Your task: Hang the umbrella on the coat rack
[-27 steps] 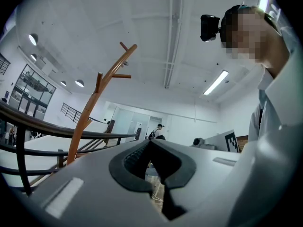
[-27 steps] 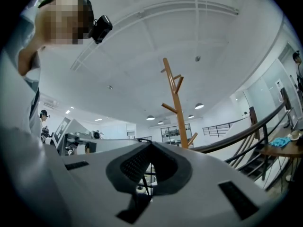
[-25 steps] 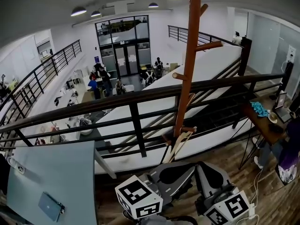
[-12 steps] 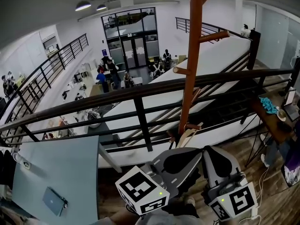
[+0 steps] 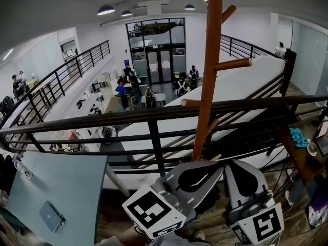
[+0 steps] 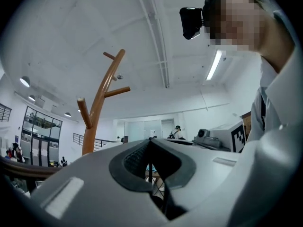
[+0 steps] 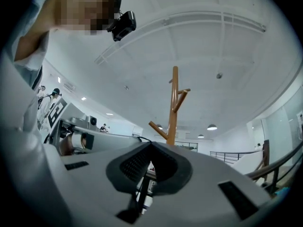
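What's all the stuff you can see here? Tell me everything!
coat rack: one, orange-brown wood, by the railing, pegs bare
umbrella: none in sight
railing: one, black, across the middle
table: one, pale blue, lower left
phone-like device: one, blue-grey, on that table
cloth: one, teal, far right
people: several, tiny, on the floor below
ceiling lamps: a few, lit, top
left gripper: one, grey, bottom centre, shut, empty
right gripper: one, grey, bottom right, shut, empty

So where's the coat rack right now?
Head view, right of centre: the coat rack stands upright at the railing, with the table far to its lower left.
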Demonstrator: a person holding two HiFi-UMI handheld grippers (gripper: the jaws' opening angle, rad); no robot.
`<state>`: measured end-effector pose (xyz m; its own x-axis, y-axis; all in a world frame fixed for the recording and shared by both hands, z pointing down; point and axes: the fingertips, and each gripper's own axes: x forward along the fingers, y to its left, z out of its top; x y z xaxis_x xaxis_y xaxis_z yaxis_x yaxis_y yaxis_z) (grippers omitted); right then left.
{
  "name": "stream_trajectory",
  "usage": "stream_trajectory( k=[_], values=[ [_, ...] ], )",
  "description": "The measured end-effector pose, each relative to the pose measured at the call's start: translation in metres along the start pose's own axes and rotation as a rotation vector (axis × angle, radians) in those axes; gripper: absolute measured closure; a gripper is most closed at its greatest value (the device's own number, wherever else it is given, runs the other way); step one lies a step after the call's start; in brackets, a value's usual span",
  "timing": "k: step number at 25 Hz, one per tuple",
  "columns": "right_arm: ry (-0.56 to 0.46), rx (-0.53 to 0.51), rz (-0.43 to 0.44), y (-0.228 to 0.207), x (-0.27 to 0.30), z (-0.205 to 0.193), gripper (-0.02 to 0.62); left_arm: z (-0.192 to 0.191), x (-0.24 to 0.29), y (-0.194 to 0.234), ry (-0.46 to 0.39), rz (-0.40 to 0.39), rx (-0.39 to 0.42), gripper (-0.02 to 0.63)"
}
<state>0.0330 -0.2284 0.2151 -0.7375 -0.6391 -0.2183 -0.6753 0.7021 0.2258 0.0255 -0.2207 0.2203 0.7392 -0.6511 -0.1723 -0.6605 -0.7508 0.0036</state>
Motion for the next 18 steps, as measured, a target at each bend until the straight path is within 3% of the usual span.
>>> stream_trajectory(
  k=[9, 18],
  values=[
    [-0.078, -0.060, 0.101, -0.044, 0.027, 0.029, 0.595, 0.035, 0.041, 0.023, -0.015, 0.077, 0.116, 0.603],
    [-0.161, -0.150, 0.166, -0.074, 0.043, 0.068, 0.595, 0.079, 0.069, 0.032, -0.026, 0.143, 0.281, 0.603]
  ],
)
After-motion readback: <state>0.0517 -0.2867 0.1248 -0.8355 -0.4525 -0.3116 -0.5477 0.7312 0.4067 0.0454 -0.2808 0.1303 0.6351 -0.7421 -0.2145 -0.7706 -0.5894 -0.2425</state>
